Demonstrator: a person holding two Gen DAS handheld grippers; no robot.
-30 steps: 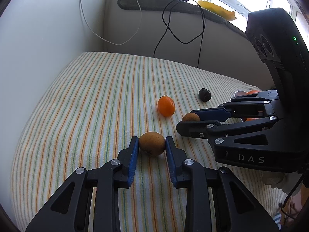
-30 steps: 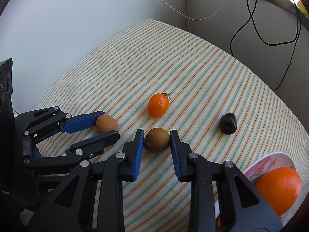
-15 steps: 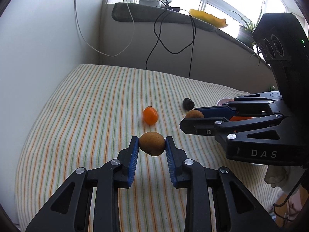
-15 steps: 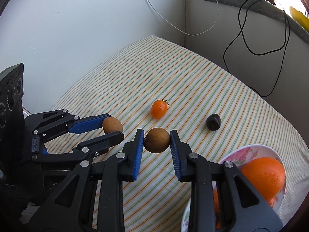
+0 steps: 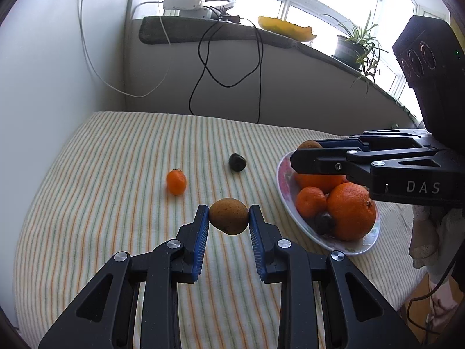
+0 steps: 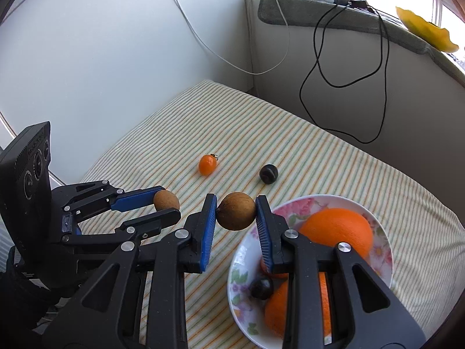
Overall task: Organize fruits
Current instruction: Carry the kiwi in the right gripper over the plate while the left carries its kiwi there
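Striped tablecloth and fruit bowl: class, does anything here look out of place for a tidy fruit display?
Yes. A small orange fruit and a dark round fruit lie loose on the striped cloth, apart from the flowered bowl that holds the other fruit. Nothing looks spilled or damaged.

Each view comes from a fisheye camera mounted on a hand-held gripper, looking forward and steeply downward along its two fingers. The left wrist view sits close above the striped cloth [image 5: 116,174] and faces the window sill [image 5: 203,33], with the floral bowl [image 5: 283,174] at its right. The right wrist view looks from directly above the same bowl [image 6: 305,203] toward the room corner. Both views share the cloth, the small orange fruit [image 5: 176,181] [image 6: 207,165], the dark fruit [image 5: 237,161] [image 6: 268,174] and the bowl; each also shows the other gripper at its edge.
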